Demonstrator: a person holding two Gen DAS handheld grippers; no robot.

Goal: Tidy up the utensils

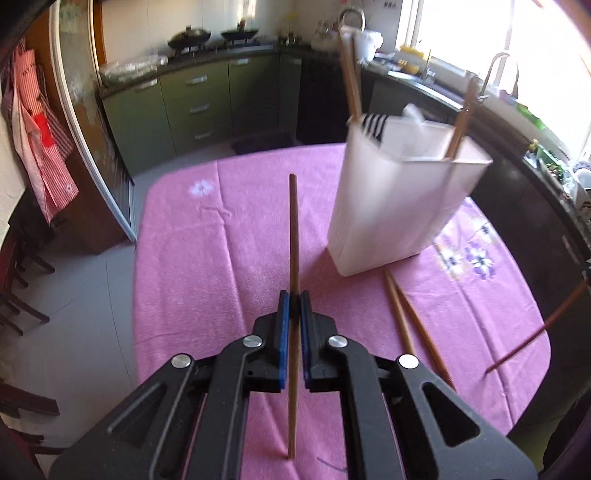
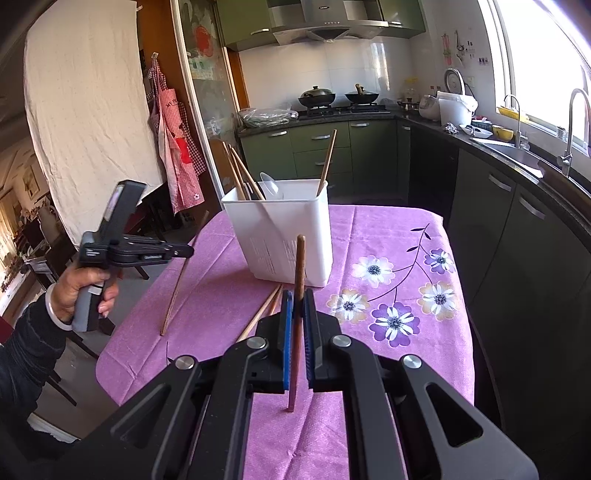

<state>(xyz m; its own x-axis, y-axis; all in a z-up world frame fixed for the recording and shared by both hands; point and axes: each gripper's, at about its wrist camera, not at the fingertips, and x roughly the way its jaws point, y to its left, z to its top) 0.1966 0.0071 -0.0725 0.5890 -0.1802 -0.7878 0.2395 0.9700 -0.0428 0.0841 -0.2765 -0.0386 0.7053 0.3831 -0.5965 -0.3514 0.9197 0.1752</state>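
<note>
Running lengthwise between both grippers' clamped fingers (image 1: pixel 283 325): chopsticks (image 1: pixel 294 236).

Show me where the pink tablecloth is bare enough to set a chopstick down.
Bare cloth lies left of the white holder, toward the table's far-left edge. Right of it, the flower print is also free. Crowded: just in front of the holder, where two loose chopsticks lie.

No legible text anywhere; range hood (image 2: pixel 325 27) badge & apron (image 2: pixel 173 147) lettering too blurry.
</note>
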